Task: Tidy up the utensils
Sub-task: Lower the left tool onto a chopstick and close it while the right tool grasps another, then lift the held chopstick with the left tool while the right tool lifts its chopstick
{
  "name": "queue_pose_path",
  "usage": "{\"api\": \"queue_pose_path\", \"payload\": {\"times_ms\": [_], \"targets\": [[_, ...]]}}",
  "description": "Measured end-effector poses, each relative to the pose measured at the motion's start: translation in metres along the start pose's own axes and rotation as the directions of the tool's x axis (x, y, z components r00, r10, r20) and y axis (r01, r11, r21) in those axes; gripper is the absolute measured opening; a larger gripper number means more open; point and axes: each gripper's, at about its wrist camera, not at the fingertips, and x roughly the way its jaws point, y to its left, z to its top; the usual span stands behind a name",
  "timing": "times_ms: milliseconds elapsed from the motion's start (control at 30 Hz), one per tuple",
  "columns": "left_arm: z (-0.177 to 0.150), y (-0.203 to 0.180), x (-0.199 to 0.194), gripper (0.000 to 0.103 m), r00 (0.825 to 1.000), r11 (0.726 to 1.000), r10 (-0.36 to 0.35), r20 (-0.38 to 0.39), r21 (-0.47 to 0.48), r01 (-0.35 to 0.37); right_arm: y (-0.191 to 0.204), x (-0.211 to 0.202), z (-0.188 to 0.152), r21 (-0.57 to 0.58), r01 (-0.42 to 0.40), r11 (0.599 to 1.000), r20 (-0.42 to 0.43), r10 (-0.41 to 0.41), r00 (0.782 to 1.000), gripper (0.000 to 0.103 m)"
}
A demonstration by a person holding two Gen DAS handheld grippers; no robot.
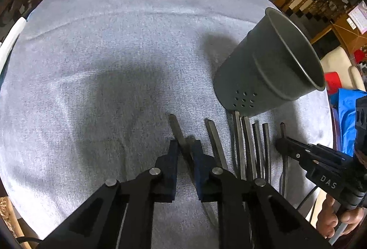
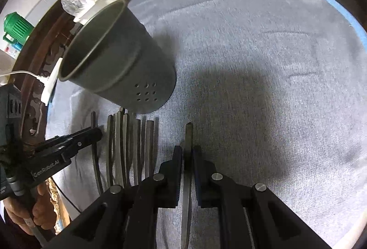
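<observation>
On the cloth-covered counter (image 1: pixel 114 54), a row of utensils (image 1: pixel 247 145) lies side by side, handle ends pointing at the grey perforated holder (image 1: pixel 263 79) that stands just beyond them. The nearest handles almost touch its base.

The left gripper (image 1: pixel 184 145) is pressed together on the outer left utensil (image 1: pixel 177 132), which lies a little apart from the row. The right gripper (image 2: pixel 188 150) pinches the outer right utensil (image 2: pixel 189 134) the same way. Whether either piece has left the cloth I cannot tell from these angles.

These look like thin, flat, stiff metal pieces: light, hard and probably slick against the pads. They lie low on the cloth, so there is little edge to catch. A hold across the narrow handle, close to its end, seems right. It leaves the long working end to hang and swing, so a firm pinch matters.

Both grippers point steeply down at the counter, flanking the row, each held from behind by a hand (image 1: pixel 332 214).
</observation>
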Motion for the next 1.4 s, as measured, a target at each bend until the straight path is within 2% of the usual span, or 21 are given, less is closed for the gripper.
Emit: {"api": "queue_pose_path", "payload": {"times_ms": [233, 467, 600, 633, 800, 967, 1100, 1167, 1233, 1400], "targets": [[0.004, -0.006, 0.007, 0.008, 1.0, 0.999, -0.013, -0.003, 0.044, 0.013, 0.014, 0.002, 0.003, -0.044, 0.034, 0.998, 0.036, -0.032, 0.999, 0.012], [-0.003, -0.015, 0.0, 0.007, 1.0, 0.997, -0.004, 0.016, 0.074, 0.002, 0.012, -0.005, 0.0, -0.041, 0.002, 0.999, 0.066, 0.001, 0.998, 0.009], [-0.008, -0.017, -0.021, 0.007, 0.998, 0.998, -0.009, 0.062, 0.07, 0.005, 0.009, -0.024, -0.002, -0.048, -0.042, 0.998, 0.109, 0.047, 0.993, 0.009], [-0.017, -0.018, -0.031, 0.007, 0.997, 0.998, -0.011, 0.074, 0.07, 0.006, 0.008, -0.025, -0.003, -0.051, -0.05, 0.997, 0.12, 0.056, 0.991, 0.009], [-0.021, -0.023, -0.064, 0.007, 0.985, 0.996, -0.039, 0.169, 0.082, 0.025, 0.011, -0.049, -0.007, -0.077, -0.073, 0.994, 0.175, 0.085, 0.981, 0.009], [-0.037, -0.026, -0.087, 0.007, 0.98, 0.996, -0.05, 0.191, 0.088, 0.034, 0.003, -0.046, -0.007, -0.05, -0.073, 0.996, 0.164, 0.08, 0.983, 0.009], [-0.039, -0.023, -0.097, 0.007, 0.973, 0.996, -0.06, 0.221, 0.084, 0.042, -0.008, -0.038, -0.003, -0.001, -0.095, 0.995, 0.112, 0.095, 0.989, 0.011], [-0.041, -0.026, -0.103, 0.007, 0.968, 0.996, -0.065, 0.24, 0.08, 0.047, -0.01, -0.033, -0.001, 0.018, -0.101, 0.995, 0.092, 0.099, 0.991, 0.011], [-0.045, -0.028, -0.115, 0.007, 0.956, 0.995, -0.07, 0.285, 0.087, 0.047, -0.009, -0.029, 0.002, 0.012, -0.081, 0.997, 0.077, 0.08, 0.994, 0.012], [-0.053, -0.031, -0.138, 0.007, 0.914, 0.992, -0.096, 0.394, 0.113, 0.056, -0.005, -0.019, 0.002, -0.007, -0.064, 0.998, 0.035, 0.065, 0.997, 0.027]]}}
